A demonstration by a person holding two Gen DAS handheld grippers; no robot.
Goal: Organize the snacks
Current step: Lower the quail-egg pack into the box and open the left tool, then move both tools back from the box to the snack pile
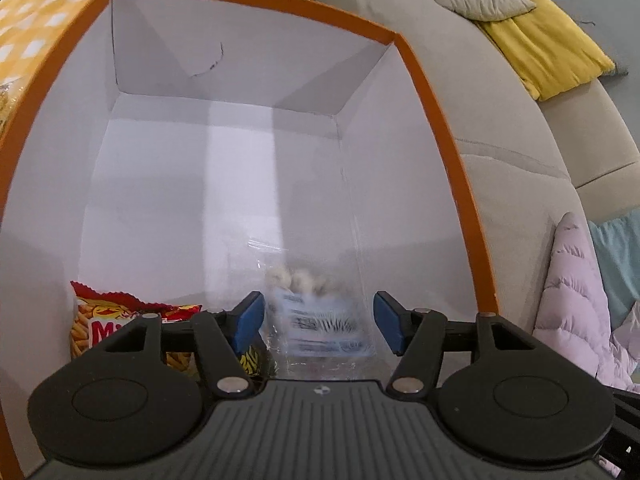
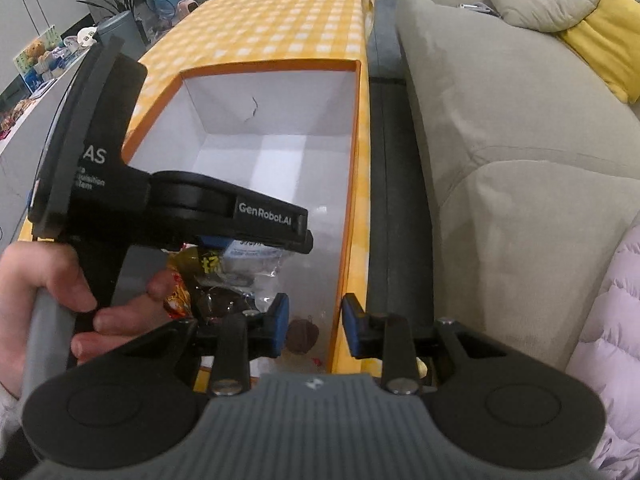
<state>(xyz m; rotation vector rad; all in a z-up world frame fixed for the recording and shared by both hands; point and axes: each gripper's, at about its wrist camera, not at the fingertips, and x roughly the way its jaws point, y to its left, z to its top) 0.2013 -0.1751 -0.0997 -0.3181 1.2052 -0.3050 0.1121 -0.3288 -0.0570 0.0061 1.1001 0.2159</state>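
The snacks lie at the near end of an open orange-rimmed box (image 1: 424,92) with white inner walls: a clear plastic bag of pale round pieces with a printed label (image 1: 320,312), a red-and-yellow packet of potato sticks (image 1: 96,320) against the left wall, and in the right wrist view a dark wrapped snack (image 2: 224,300) and a small brown round one (image 2: 302,334) on the box floor. The left gripper (image 1: 320,322) reaches down into the box with its blue pads (image 1: 250,320) spread apart; the clear bag sits between them, blurred, with a gap at either side, so it is released rather than gripped. The right gripper (image 2: 316,326) hangs over the box's right wall, its blue pads (image 2: 280,324) parted a little with the orange-and-check wall between them, and nothing is clamped. A hand (image 2: 48,300) grips the left tool's handle. The box stands on a yellow checked tablecloth (image 2: 280,24), beside a beige sofa (image 2: 500,140) with a yellow cushion (image 2: 604,40) and a pale lilac quilted jacket (image 1: 576,300)
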